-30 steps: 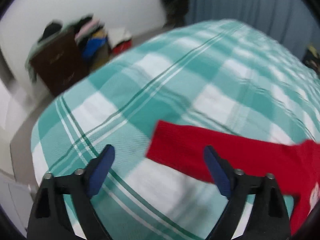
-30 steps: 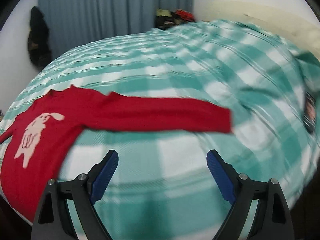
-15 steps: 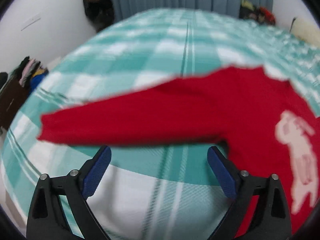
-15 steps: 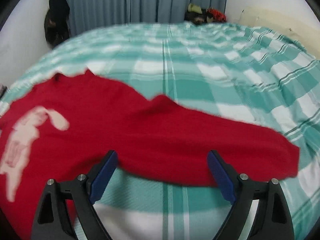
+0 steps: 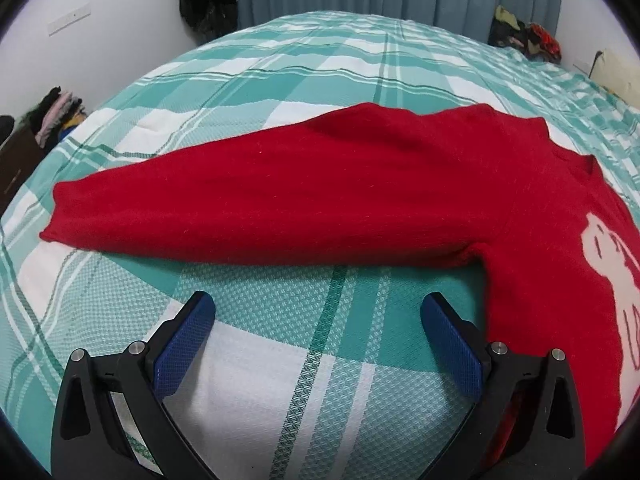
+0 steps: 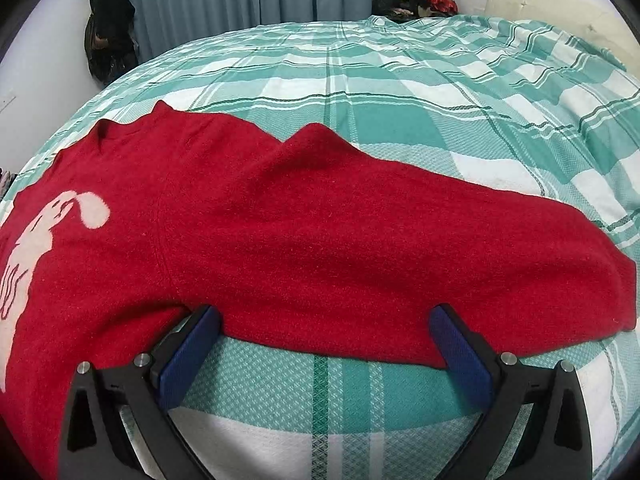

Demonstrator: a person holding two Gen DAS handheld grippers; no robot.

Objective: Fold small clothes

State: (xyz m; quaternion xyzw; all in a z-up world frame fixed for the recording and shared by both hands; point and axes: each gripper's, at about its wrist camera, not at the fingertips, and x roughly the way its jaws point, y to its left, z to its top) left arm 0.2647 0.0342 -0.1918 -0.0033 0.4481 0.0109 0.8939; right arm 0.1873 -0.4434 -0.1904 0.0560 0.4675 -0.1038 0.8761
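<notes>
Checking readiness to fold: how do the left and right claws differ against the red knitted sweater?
The left claw stands short of the red knitted sweater's sleeve; the right claw's tips reach its sleeve's near edge. The left claw frames only green checked bedspread; the right claw frames sleeve edge too. Both have just been opening, stand wide, and grip nothing.

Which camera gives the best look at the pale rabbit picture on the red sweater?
The right wrist view: the rabbit picture shows its head and ear. The left wrist view shows only part of it, cut by the frame's edge, on the red sweater.
</notes>
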